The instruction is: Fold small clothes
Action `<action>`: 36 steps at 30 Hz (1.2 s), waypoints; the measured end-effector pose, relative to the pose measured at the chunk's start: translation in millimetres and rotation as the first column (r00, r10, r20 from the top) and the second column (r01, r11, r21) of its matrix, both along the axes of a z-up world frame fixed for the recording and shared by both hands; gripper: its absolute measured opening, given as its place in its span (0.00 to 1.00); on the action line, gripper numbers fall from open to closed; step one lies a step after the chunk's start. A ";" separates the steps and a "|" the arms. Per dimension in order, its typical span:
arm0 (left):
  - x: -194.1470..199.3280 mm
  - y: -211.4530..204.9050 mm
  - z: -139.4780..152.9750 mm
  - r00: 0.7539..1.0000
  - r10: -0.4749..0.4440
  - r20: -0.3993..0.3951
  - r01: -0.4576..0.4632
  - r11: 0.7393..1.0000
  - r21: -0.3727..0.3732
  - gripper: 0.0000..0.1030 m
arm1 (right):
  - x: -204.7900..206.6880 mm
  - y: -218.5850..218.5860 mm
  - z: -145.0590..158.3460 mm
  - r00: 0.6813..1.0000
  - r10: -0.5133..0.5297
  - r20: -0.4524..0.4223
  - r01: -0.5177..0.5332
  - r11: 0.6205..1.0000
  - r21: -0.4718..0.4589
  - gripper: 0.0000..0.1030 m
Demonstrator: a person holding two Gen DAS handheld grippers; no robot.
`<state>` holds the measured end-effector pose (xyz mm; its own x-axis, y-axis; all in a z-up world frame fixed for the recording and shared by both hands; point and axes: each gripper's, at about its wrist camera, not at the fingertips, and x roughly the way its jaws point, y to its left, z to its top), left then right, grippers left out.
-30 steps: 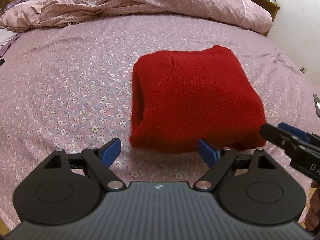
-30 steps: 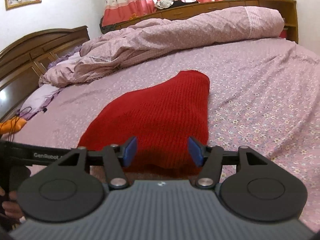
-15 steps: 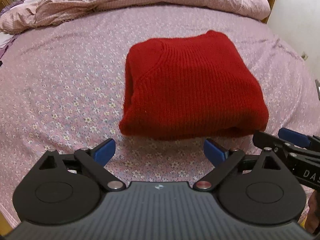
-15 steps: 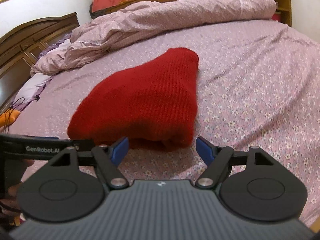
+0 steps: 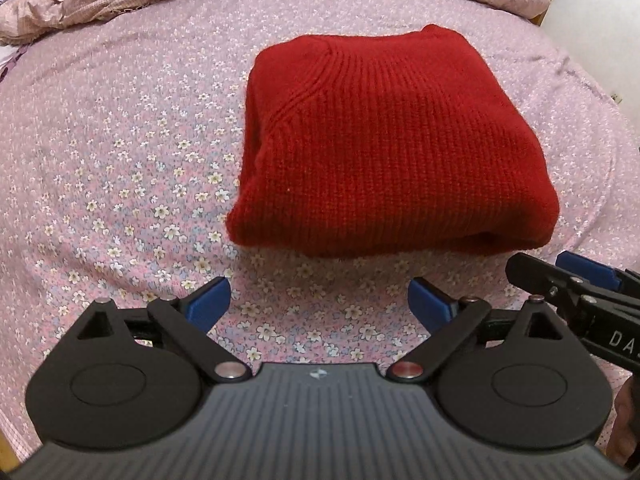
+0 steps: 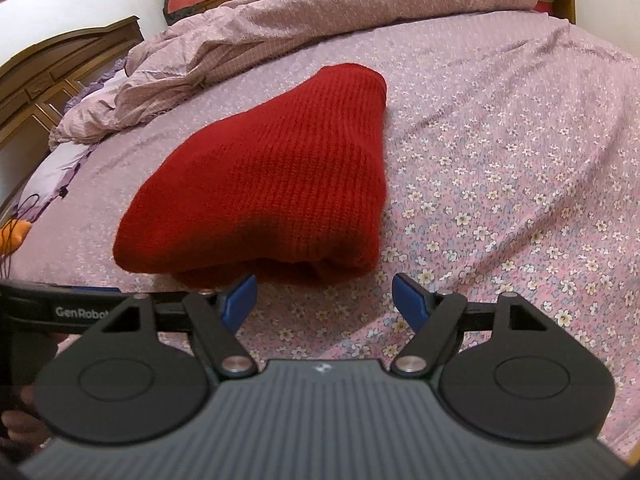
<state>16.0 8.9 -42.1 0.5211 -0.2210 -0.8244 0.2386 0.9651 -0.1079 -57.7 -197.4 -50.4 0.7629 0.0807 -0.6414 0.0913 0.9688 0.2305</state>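
A red knitted sweater (image 5: 384, 140) lies folded into a thick rectangle on the flowered pink bedsheet (image 5: 120, 160). It also shows in the right wrist view (image 6: 272, 176), its open layered edge facing me. My left gripper (image 5: 319, 300) is open and empty, a short way in front of the sweater's near edge. My right gripper (image 6: 324, 298) is open and empty, just short of the sweater's near right corner. The right gripper's fingers (image 5: 536, 274) show at the right edge of the left wrist view.
A crumpled pink quilt (image 6: 320, 20) lies along the far side of the bed. A wooden headboard (image 6: 60, 68) stands at the left. An orange object with a cable (image 6: 14, 236) lies at the bed's left edge. Bare sheet surrounds the sweater.
Both grippers have drawn back from the sweater's near edge and lifted; the sweater now lies clear of the jaws. Both jaws have opened slightly wider.
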 end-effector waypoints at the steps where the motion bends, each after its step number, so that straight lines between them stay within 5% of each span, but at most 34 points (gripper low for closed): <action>1: 0.5 0.0 -0.4 1.000 0.000 -0.003 0.000 1.000 0.001 0.95 | 0.5 -0.1 -0.3 1.000 0.000 -0.001 0.000 1.000 0.001 0.74; 36: -2.9 -2.9 -1.4 1.000 0.003 -0.003 -0.003 1.000 0.019 0.95 | 1.9 -3.3 -3.3 1.000 -0.014 -0.011 0.014 1.000 0.014 0.74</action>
<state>13.1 6.0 -43.6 0.5192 -0.2033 -0.8301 0.2352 0.9678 -0.0900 -55.8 -200.8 -53.7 0.7568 0.0786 -0.6488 0.1079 0.9641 0.2426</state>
